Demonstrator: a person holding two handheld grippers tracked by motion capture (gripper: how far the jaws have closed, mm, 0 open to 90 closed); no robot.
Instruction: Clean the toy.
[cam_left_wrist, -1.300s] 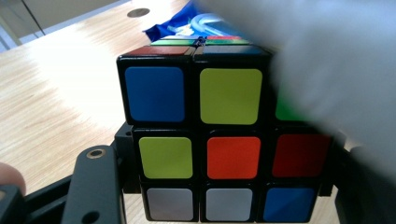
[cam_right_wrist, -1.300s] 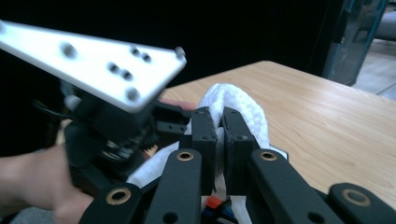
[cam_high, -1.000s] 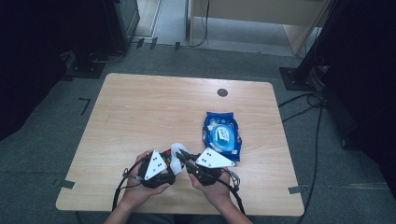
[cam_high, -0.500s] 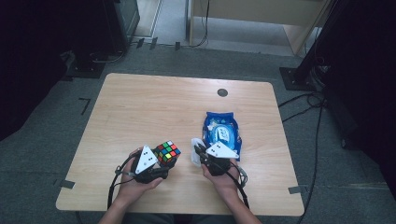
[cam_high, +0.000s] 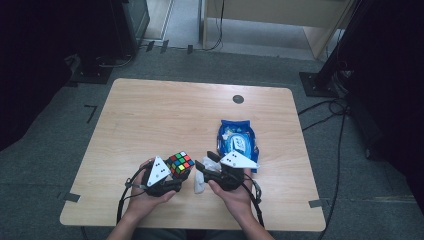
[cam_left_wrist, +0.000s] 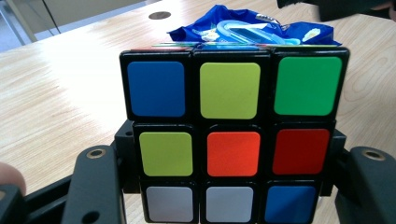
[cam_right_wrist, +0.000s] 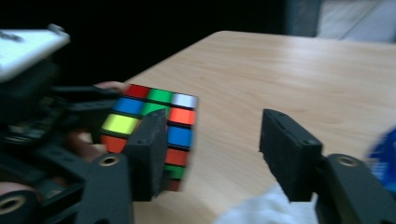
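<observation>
The left gripper (cam_high: 172, 176) holds a colour cube (cam_high: 180, 164) between its jaws, just above the near part of the wooden desk (cam_high: 165, 115). In the left gripper view the cube (cam_left_wrist: 232, 135) sits upright between the two black jaws, which press on its lower sides; the face toward the camera shows blue, yellow-green, green, orange, red and white squares.

The right gripper (cam_high: 206, 165) is just beside the cube, to its right in the high view, and its jaws point toward it. These jaws have just been opening and now stand apart with nothing between them. In the right gripper view the gap between them (cam_right_wrist: 212, 154) shows bare desk, and the cube (cam_right_wrist: 152, 128) is seen behind the left-hand jaw.

A crumpled white wipe (cam_high: 200, 184) lies on the desk under the right gripper. A blue packet of wipes (cam_high: 239, 142) lies flat on the desk just behind the right hand (cam_high: 234, 192). The left hand (cam_high: 145, 197) is at the near edge of the desk.
</observation>
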